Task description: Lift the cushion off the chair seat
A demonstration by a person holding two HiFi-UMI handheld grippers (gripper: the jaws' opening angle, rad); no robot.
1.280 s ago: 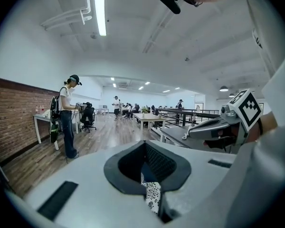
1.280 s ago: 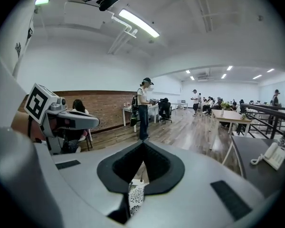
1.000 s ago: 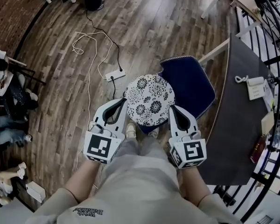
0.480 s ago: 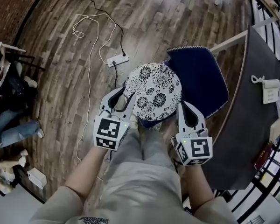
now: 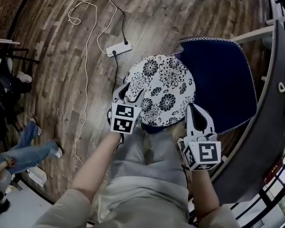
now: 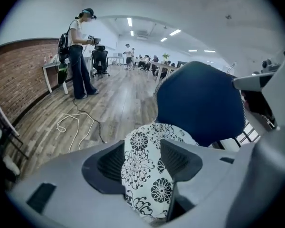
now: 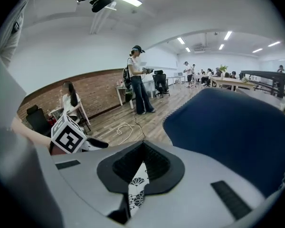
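A round white cushion (image 5: 161, 87) with black flower print lies on the seat of a chair with a dark blue back (image 5: 221, 80). My left gripper (image 5: 129, 93) is at the cushion's left edge. Its jaws have just been opening and stand open, with the cushion's edge (image 6: 141, 175) between the fingers and the pads not pressing it. My right gripper (image 5: 194, 109) is at the cushion's right edge, shut, its fingertips meeting with nothing between them. In the right gripper view a strip of cushion (image 7: 135, 194) shows below the closed tips (image 7: 142, 145).
A white power strip (image 5: 118, 49) and a looped cable (image 5: 88, 37) lie on the wood floor to the left. A dark table (image 5: 270, 127) runs along the right. A seated person's legs (image 5: 33, 151) are at far left; another person (image 6: 80, 56) stands farther off.
Both grippers have come down toward the cushion, which now looks larger. The left jaws went from shut to open around the cushion's left edge. The right jaws stayed shut.
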